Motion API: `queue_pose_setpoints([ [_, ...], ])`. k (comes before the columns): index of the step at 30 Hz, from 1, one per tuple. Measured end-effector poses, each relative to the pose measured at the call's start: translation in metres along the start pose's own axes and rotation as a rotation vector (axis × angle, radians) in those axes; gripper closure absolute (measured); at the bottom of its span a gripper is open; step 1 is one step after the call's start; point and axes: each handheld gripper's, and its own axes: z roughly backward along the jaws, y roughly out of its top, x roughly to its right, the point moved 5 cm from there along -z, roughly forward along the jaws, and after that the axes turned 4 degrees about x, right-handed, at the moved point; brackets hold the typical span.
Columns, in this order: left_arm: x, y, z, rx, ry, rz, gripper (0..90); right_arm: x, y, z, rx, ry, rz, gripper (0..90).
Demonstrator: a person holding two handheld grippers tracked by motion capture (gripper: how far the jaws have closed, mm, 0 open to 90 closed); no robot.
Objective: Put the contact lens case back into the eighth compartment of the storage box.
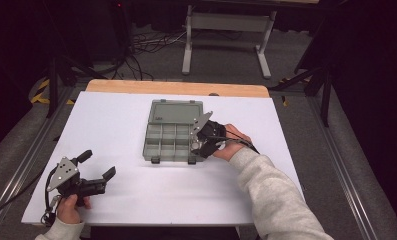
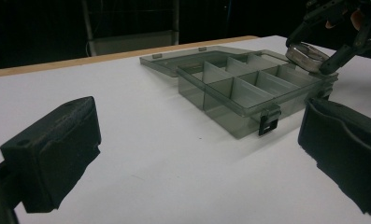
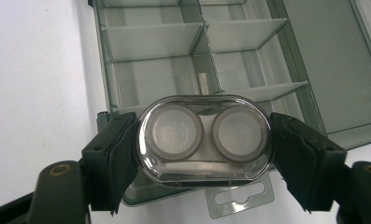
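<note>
A grey see-through organiser box [image 1: 168,140] lies open in the middle of the white table, its lid [image 1: 176,111] folded flat on the far side. The compartments [image 3: 150,42] that I can see hold nothing. My right gripper [image 1: 201,141] hovers over the box's front right corner, shut on a clear blister pack [image 3: 204,137] with two round discs inside. Both pads [image 3: 115,154] press on the ends of the pack. In the left gripper view the pack [image 2: 307,55] hangs just above the box rim [image 2: 267,100]. My left gripper [image 1: 98,164] rests open near the front left of the table, with nothing between its fingers [image 2: 57,149].
The white table top [image 1: 111,125] ends in a wooden strip [image 1: 176,87] at the far edge. Behind it stand a metal table frame [image 1: 226,35] and loose cables [image 1: 136,50] on the floor. Dark stands flank both sides.
</note>
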Motion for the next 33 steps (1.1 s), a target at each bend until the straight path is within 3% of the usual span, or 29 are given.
queue_pose_setpoints([
  [22,-0.0002,-0.0001,-0.0001,-0.001,0.0,0.002,0.1,-0.0007,-0.0016,-0.0037,-0.017,0.015,-0.004,26.7],
  [33,-0.0001,-0.0001,-0.0002,-0.002,0.0,0.0,0.1,0.0007,-0.0002,0.0003,0.017,0.023,-0.022,21.4],
])
